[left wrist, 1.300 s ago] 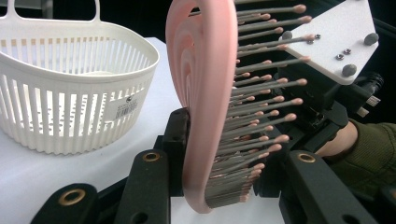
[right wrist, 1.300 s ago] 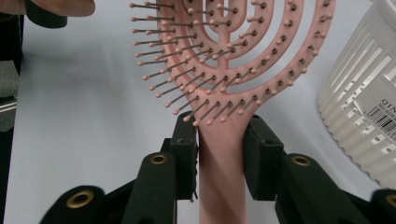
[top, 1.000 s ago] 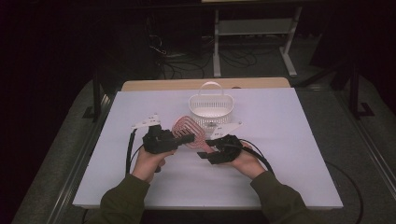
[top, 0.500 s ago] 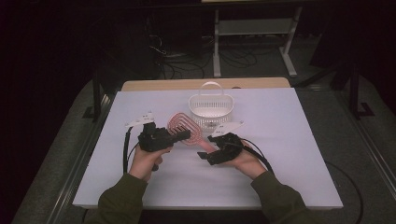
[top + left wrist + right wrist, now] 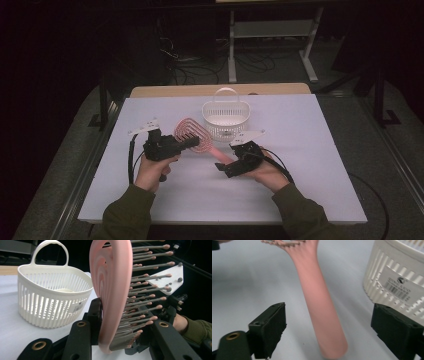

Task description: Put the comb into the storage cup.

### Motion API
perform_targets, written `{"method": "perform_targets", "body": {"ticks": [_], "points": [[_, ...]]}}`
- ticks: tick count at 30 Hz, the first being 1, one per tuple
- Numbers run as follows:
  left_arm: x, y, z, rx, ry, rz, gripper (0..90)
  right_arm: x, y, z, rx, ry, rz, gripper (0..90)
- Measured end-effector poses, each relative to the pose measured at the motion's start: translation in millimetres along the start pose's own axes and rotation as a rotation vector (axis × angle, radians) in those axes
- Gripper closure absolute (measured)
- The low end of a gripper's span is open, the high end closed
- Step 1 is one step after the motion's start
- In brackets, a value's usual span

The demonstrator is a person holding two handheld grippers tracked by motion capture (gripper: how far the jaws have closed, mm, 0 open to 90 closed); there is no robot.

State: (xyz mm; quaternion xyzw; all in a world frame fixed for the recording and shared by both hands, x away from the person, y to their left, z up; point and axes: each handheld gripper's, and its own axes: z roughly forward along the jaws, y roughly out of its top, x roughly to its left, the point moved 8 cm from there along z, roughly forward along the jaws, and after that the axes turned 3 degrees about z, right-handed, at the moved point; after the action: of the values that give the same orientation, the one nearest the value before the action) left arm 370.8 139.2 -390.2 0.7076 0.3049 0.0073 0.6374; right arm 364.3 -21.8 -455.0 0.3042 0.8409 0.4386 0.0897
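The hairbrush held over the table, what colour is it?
Pink, the hairbrush has grey bristles with pink tips; the left gripper view shows it best.

This looks like a dim lab or test room: a white-topped work table (image 5: 300,200) sits lit amid darkness, with loose cables (image 5: 250,62) strewn on the floor behind it beside a metal stand's legs (image 5: 272,37).
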Motion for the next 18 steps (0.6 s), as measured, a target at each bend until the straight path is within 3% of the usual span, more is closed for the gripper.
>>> {"method": "perform_targets", "body": {"ticks": [6,11,18], "points": [[3.8,1.8,-4.1,-0.01,0.011,-0.005,65.2,-4.9,-9.1,-1.9,0.026,0.001,0.021,0.1],[5.0,2.5,-6.0,-0.013,0.014,-0.003,65.1,-11.1,-18.2,-5.7,0.035,-0.036,0.027,0.0],[6.9,4.5,-9.1,-0.027,0.018,-0.011,65.2,-14.4,-25.5,-16.7,0.017,-0.046,0.053,0.0]]}}
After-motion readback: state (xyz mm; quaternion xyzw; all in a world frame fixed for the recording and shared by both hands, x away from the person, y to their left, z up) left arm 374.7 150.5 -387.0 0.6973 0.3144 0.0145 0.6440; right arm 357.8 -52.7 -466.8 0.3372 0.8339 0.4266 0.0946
